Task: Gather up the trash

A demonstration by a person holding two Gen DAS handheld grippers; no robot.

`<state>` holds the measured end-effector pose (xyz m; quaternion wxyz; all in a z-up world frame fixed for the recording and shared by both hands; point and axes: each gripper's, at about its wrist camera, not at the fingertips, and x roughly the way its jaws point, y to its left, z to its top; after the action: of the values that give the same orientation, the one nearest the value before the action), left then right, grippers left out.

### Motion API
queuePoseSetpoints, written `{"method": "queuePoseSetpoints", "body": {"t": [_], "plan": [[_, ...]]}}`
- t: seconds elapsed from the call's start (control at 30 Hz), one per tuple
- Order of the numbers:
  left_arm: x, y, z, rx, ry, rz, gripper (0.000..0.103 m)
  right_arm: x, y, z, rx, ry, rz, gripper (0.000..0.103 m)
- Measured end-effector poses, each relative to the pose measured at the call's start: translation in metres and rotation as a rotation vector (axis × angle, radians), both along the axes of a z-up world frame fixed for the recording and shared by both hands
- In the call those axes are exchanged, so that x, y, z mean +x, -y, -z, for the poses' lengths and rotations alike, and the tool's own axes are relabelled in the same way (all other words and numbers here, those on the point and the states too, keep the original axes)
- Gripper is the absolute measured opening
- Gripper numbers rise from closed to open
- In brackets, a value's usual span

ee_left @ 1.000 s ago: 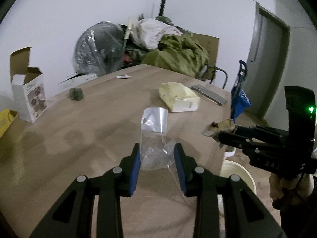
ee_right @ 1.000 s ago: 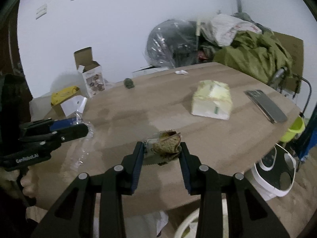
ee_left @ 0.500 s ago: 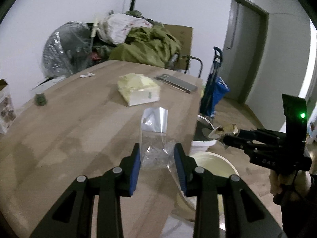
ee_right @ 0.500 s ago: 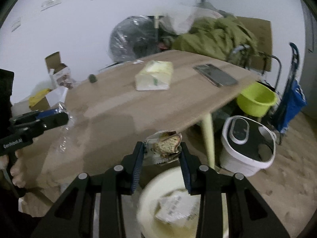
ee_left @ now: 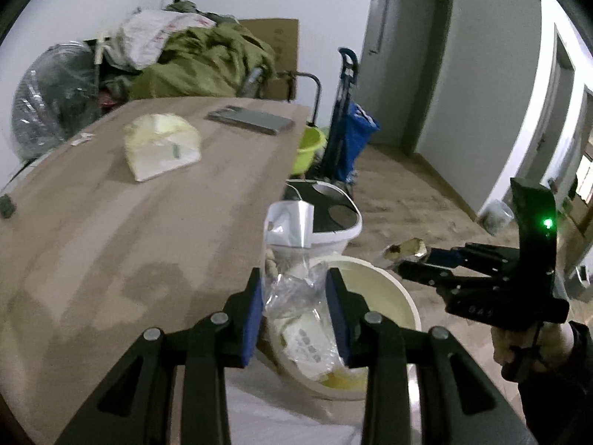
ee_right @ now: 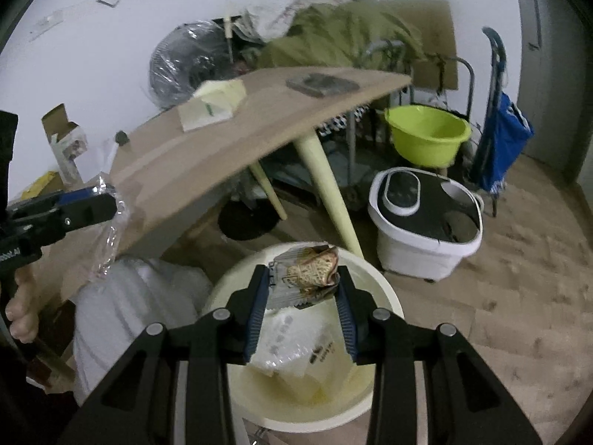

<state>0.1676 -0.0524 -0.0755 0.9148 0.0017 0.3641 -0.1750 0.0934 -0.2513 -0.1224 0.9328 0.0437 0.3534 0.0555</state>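
Note:
My left gripper [ee_left: 294, 309] is shut on a clear plastic bag [ee_left: 289, 259] with a white top, held at the table's edge over the rim of a cream bin [ee_left: 389, 289]. My right gripper [ee_right: 302, 306] is shut on a crumpled snack wrapper [ee_right: 307, 278] directly above the same cream bin [ee_right: 385, 296], which holds white paper trash [ee_right: 292, 341]. The left wrist view shows the right gripper [ee_left: 402, 259] with the wrapper [ee_left: 406, 248] out to the right. In the right wrist view the left gripper [ee_right: 111, 200] and its bag [ee_right: 107, 237] are at the left.
On the wooden table [ee_left: 111, 222] lie a yellow-white packet [ee_left: 159, 148] and a grey flat slab [ee_left: 250, 118]. On the floor stand a white and black tub [ee_right: 426, 218], a green basin [ee_right: 426, 137] and a blue trolley bag [ee_right: 504, 141]. White bags [ee_right: 122, 304] lie left of the bin.
Both grippers have swung right and down off the table with their trash. The cream bin has come into view below them, and the right gripper is now over it.

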Motion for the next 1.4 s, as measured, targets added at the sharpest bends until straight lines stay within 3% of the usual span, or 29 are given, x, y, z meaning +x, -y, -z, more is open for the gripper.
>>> {"method": "queuePoseSetpoints", "body": {"t": [0.33,0.6,0.73,0.83,1.2,1.4], "plan": [[0.019,0.044,0.032,-0.005,-0.088,0.096,0.033,-0.012,0.027,0.031,0.026,-0.053,0.081,0.046],[0.033,0.066,0.054,0.005,-0.168,0.139,0.036,-0.020,0.046,0.034,0.033,-0.055,0.132,0.046],[0.034,0.074,0.063,0.010,-0.199,0.165,0.050,-0.019,0.053,0.040,0.038,-0.069,0.154,0.046],[0.032,0.076,0.065,0.008,-0.205,0.174,0.055,-0.019,0.054,0.043,0.046,-0.075,0.162,0.046],[0.027,0.058,0.050,0.001,-0.157,0.124,0.056,-0.013,0.042,0.040,0.026,-0.090,0.142,0.047],[0.019,0.038,0.035,-0.012,-0.109,0.070,0.056,-0.009,0.029,0.029,0.006,-0.071,0.119,0.055]]}}
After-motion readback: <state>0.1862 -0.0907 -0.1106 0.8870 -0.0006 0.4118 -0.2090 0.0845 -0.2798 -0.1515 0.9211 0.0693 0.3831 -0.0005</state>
